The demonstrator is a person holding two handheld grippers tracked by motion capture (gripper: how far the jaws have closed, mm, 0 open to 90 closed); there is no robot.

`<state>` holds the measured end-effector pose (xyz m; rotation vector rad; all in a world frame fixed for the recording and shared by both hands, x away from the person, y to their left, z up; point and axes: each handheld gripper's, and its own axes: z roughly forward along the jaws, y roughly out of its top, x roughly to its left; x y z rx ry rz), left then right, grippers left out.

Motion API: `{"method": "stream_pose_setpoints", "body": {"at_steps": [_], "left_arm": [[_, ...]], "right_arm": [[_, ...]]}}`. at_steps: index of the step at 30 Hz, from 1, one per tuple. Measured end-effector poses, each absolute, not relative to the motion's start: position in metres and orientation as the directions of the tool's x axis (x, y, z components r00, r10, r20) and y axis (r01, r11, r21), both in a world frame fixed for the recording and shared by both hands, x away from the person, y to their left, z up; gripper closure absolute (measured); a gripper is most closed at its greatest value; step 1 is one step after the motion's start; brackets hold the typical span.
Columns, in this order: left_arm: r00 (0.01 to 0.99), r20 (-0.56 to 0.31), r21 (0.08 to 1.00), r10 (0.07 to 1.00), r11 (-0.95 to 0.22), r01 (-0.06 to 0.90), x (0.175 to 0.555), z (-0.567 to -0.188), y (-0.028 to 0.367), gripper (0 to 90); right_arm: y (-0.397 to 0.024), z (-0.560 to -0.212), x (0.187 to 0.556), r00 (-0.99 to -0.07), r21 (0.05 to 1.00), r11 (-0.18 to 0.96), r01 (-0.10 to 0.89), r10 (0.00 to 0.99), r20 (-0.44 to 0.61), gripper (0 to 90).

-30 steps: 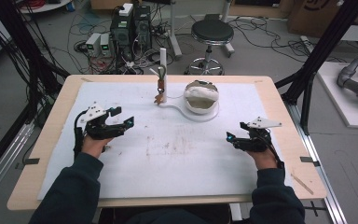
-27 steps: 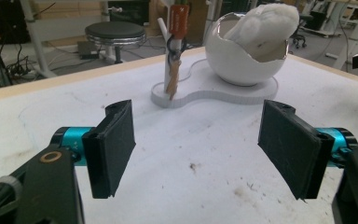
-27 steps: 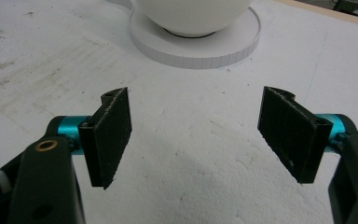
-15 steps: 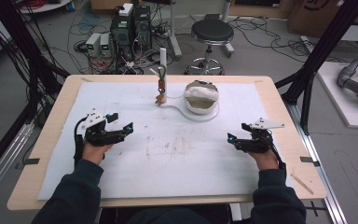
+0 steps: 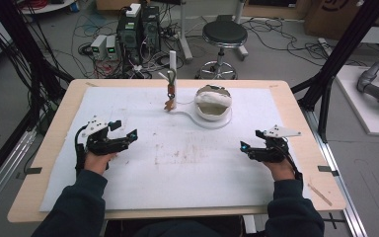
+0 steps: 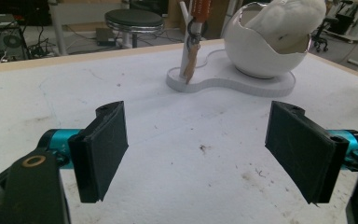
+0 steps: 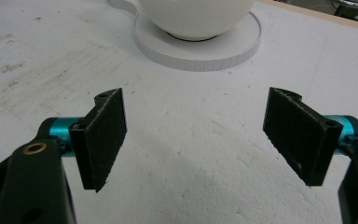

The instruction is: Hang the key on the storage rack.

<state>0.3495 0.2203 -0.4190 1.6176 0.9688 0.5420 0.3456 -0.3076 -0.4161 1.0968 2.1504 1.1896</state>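
The white egg-shaped bowl (image 5: 213,102) sits on its flat base (image 6: 242,85) at the surface's (image 5: 192,182) far middle, post (image 5: 172,74) alongside, within reach of both hands. Your left tongs (image 5: 124,131) and right tongs (image 5: 250,141) flank it, well apart, low over the sheet. Both have just been opening and gape wide, empty, ready to close in.

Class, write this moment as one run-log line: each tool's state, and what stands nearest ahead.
left tool: open, empty | right tool: open, empty | ahead: white bowl on white base, untouched

My pads (image 6: 105,149) are matt black, rough-textured. Bowl (image 6: 261,56) is glossy white, smooth. Table (image 5: 296,98) edge is bare wood; white foam sheet (image 5: 187,173) is matt, grainy, scuffed.
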Motion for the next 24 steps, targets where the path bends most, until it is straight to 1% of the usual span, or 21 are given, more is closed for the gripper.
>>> {"method": "stream_pose_setpoints", "body": {"at_steps": [24], "left_arm": [[0.559, -0.139, 0.946, 0.818, -0.056, 0.318, 0.3505, -0.4214, 0.2236, 20.8]], "right_arm": [[-0.3082, -0.4168, 0.3480, -0.575, 0.848, 0.304, 0.434, 0.818, 0.001, 21.8]]}}
